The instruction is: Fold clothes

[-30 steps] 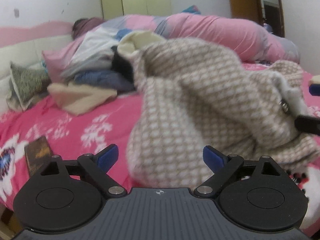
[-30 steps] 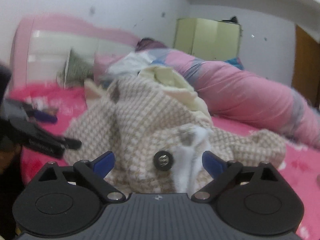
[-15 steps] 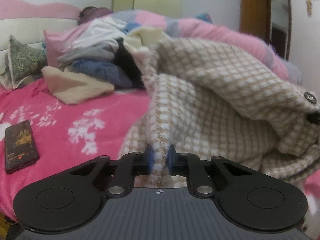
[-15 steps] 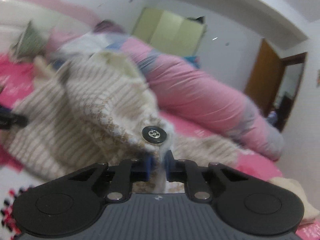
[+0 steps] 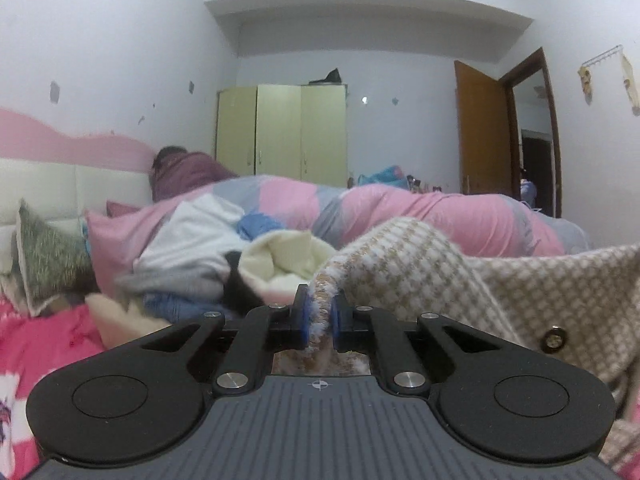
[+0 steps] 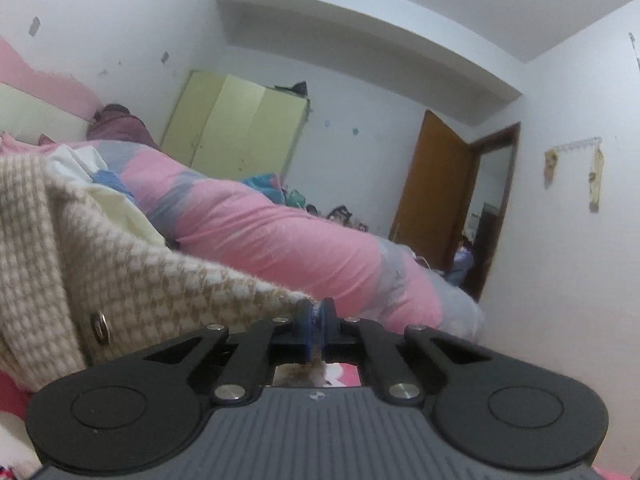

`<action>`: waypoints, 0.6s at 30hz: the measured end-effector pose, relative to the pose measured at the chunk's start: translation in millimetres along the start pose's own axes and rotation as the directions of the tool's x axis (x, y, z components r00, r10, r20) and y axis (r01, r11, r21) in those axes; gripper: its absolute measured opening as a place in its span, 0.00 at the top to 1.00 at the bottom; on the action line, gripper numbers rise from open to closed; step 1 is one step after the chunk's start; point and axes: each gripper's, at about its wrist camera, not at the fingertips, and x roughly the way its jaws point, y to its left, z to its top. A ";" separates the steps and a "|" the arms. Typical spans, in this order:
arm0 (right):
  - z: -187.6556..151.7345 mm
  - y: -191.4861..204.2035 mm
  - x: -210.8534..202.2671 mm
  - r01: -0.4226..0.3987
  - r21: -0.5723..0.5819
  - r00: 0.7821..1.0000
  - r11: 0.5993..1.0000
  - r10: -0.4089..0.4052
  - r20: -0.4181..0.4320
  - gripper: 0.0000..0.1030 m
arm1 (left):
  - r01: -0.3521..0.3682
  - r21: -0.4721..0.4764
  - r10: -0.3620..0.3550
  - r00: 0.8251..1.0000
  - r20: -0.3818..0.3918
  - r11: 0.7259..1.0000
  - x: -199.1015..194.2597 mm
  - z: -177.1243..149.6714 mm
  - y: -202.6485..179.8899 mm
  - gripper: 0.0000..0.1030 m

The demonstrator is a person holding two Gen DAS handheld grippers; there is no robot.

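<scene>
A beige-and-white houndstooth cardigan [image 5: 500, 276] with dark round buttons hangs lifted above the pink bed. My left gripper [image 5: 320, 320] is shut on a thick fold of its edge, which sticks up between the blue pads. In the right wrist view the same cardigan [image 6: 132, 276] stretches off to the left. My right gripper [image 6: 316, 326] is shut on a thin corner of its hem. Both grippers point level across the bed.
A heap of other clothes [image 5: 208, 264] lies behind the cardigan. A rolled pink and grey duvet [image 6: 288, 236] runs along the far side of the bed. A patterned cushion [image 5: 48, 256] leans at the headboard. A green wardrobe [image 5: 280, 136] and open brown door [image 6: 432, 188] stand beyond.
Both grippers went from wide open to shut on the cardigan's edge, then rose and tilted up to level, lifting the cardigan off the pink sheet.
</scene>
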 end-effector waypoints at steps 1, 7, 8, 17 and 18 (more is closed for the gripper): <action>-3.7 -3.6 4.0 0.007 0.005 1.000 1.000 -0.007 -0.012 0.97 | -0.009 0.005 0.009 1.000 0.004 1.000 4.2 1.1 -0.2 0.92; -34.8 -37.2 38.9 0.037 0.132 0.991 0.991 -0.019 -0.136 0.97 | -0.069 0.049 0.069 0.998 0.000 0.996 28.0 -4.1 2.6 0.91; -42.6 -41.5 47.0 0.037 0.156 0.987 0.987 -0.011 -0.163 0.97 | -0.079 0.062 0.080 0.997 -0.007 0.995 32.9 -7.9 4.1 0.91; -141.8 -74.9 112.4 0.118 0.457 0.871 0.881 0.129 -0.474 1.00 | -0.115 0.139 0.146 0.959 -0.243 0.984 66.2 -62.8 19.4 0.83; -146.7 -84.4 108.4 0.123 0.518 0.874 0.846 0.155 -0.461 0.99 | -0.114 0.127 0.143 0.958 -0.250 0.985 63.2 -66.1 23.8 0.75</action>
